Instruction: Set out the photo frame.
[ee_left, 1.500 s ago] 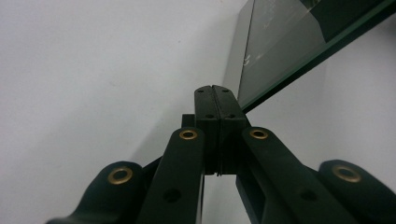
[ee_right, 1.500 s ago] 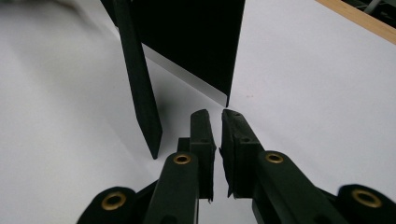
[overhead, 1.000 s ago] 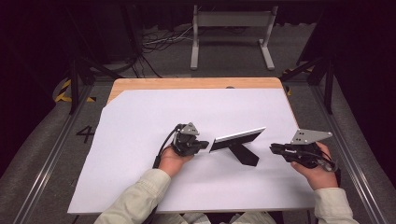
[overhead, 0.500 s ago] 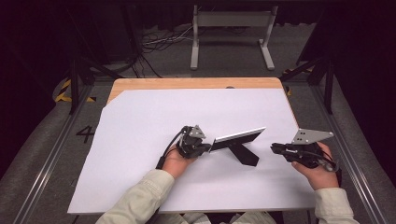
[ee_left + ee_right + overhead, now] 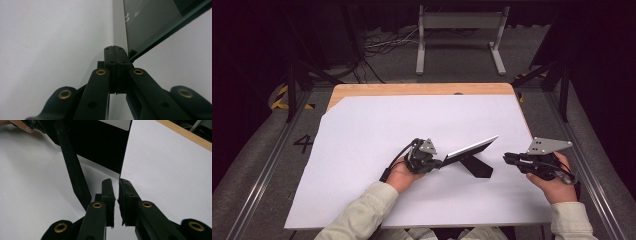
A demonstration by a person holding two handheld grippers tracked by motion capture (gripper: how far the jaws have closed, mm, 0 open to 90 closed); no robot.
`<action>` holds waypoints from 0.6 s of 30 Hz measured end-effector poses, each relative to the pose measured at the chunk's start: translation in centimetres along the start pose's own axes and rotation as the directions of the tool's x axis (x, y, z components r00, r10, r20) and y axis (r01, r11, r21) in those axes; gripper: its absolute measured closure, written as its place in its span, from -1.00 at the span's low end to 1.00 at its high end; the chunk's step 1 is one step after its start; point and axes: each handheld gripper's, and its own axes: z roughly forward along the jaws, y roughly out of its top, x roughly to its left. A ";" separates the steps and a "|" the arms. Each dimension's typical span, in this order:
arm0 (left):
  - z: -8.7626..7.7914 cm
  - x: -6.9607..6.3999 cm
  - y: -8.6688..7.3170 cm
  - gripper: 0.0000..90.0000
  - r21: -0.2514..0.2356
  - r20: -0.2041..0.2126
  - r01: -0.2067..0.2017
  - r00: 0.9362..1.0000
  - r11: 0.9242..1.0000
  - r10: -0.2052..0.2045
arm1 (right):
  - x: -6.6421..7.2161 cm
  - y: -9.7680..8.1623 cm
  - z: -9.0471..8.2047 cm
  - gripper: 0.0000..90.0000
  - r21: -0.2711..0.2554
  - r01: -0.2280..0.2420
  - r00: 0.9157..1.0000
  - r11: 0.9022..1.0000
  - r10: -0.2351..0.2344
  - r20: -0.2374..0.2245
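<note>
The left tool [image 5: 439, 162], jaws fully closed, touches the left end of a tilted picture frame [image 5: 471, 148] mid-worktop [image 5: 362, 130]. The right tool [image 5: 508, 158], jaws slightly parted and empty, sits just right of it.

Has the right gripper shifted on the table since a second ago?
No. In the high view the right gripper sits at the same spot beside the white sheet's right edge, short of the picture frame.

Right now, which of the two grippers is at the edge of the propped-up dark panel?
The left gripper: its jaws are shut at the panel's lower end. The right gripper sits apart, its jaws slightly parted and empty.
</note>
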 end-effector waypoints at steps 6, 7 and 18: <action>-0.1 -0.2 0.1 1.00 0.026 0.056 -0.014 0.998 1.000 0.013 | 0.0 0.0 -0.1 0.83 0.004 -0.003 1.000 1.000 0.003 -0.001; -0.1 -0.3 0.1 1.00 0.035 0.067 -0.017 0.998 0.999 0.015 | 0.0 0.1 -0.1 0.83 0.003 -0.002 1.000 1.000 0.002 -0.001; 0.2 -1.5 0.8 1.00 0.074 0.119 -0.088 0.990 0.993 0.079 | 0.2 0.4 -0.4 0.82 0.011 0.007 1.000 1.000 -0.007 -0.004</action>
